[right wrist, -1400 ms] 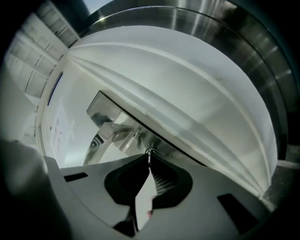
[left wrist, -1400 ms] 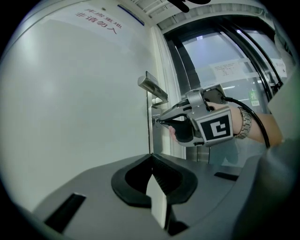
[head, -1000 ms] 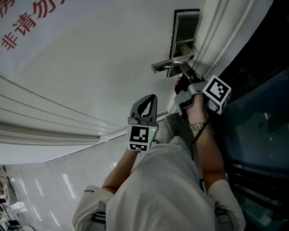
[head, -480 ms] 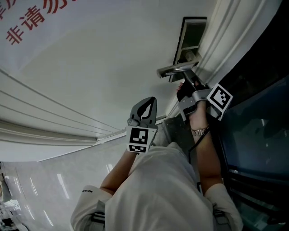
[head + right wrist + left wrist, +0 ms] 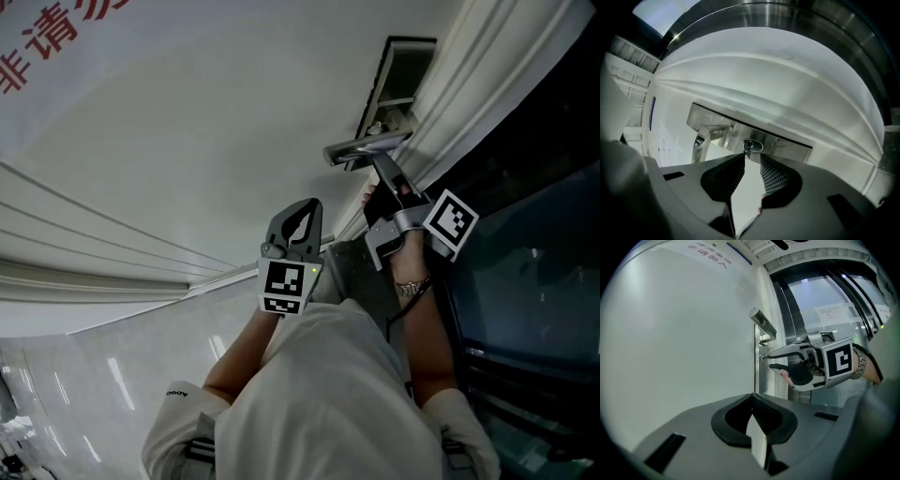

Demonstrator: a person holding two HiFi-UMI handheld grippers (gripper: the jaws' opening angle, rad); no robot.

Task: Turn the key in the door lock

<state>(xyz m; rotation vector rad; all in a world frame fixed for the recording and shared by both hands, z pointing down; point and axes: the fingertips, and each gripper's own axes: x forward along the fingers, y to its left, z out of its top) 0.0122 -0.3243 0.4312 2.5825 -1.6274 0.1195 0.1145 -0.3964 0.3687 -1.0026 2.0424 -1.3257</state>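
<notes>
1. Right tool (image 5: 381, 165): I hold it about level, with its tips up against the lock plate (image 5: 785, 142) on the door (image 5: 187, 141).
2. Right tool, jaws: they stand partly apart with a clear gap between the ribbed pads (image 5: 772, 176), and they have just been opening. Neither pad presses on anything.
3. Key (image 5: 752, 146): it sits in the lock on the plate, its ringed head sticking out toward me. The head lies at the mouth of the gap, just beside the tip of the pad on the left of the right gripper view. It is not gripped.
4. Handle (image 5: 361, 145): a metal lever on the same plate. In the left gripper view it stands above the key and above the right tool's tips.
5. Left tool (image 5: 302, 216): I hold it back from the door, well apart from the lock and to the left of the right tool in the head view. Its jaws are closed tip to tip with nothing between them.
6. Left gripper view: it looks along the door face and shows the right tool side-on, reaching the plate.
7. Watch (image 5: 410, 286): on my right wrist, behind the marker cube (image 5: 450, 223).
8. Red characters (image 5: 56, 37): printed on the door, at the upper left of the head view.
</notes>
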